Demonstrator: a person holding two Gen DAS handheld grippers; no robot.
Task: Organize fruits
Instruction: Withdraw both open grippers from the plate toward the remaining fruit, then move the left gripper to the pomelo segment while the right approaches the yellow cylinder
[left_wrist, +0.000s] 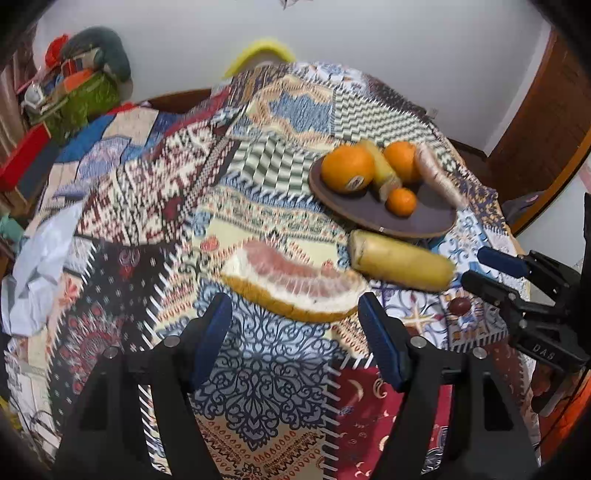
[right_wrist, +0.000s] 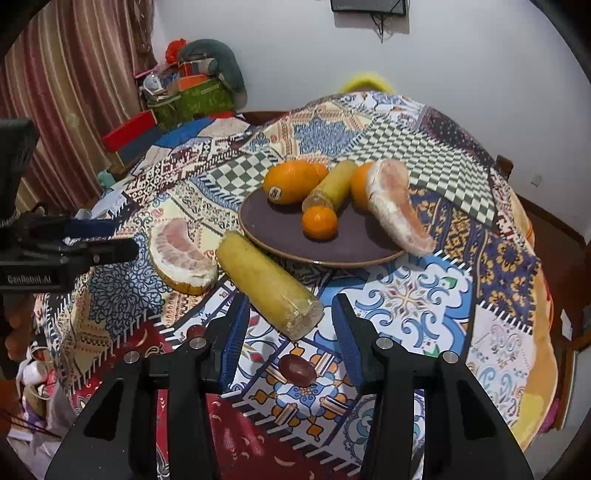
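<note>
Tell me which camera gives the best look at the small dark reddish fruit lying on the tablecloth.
The right wrist view: the small dark fruit lies whole and fairly sharp on the tablecloth, just ahead of the open right gripper. In the left wrist view it is only a small, blurred spot near the right gripper's fingers.

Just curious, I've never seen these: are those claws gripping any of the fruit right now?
No. The left gripper and right gripper are both open and empty.

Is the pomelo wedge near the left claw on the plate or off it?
Off. The wedge lies on the cloth, apart from the plate, before the open left claw.
</note>
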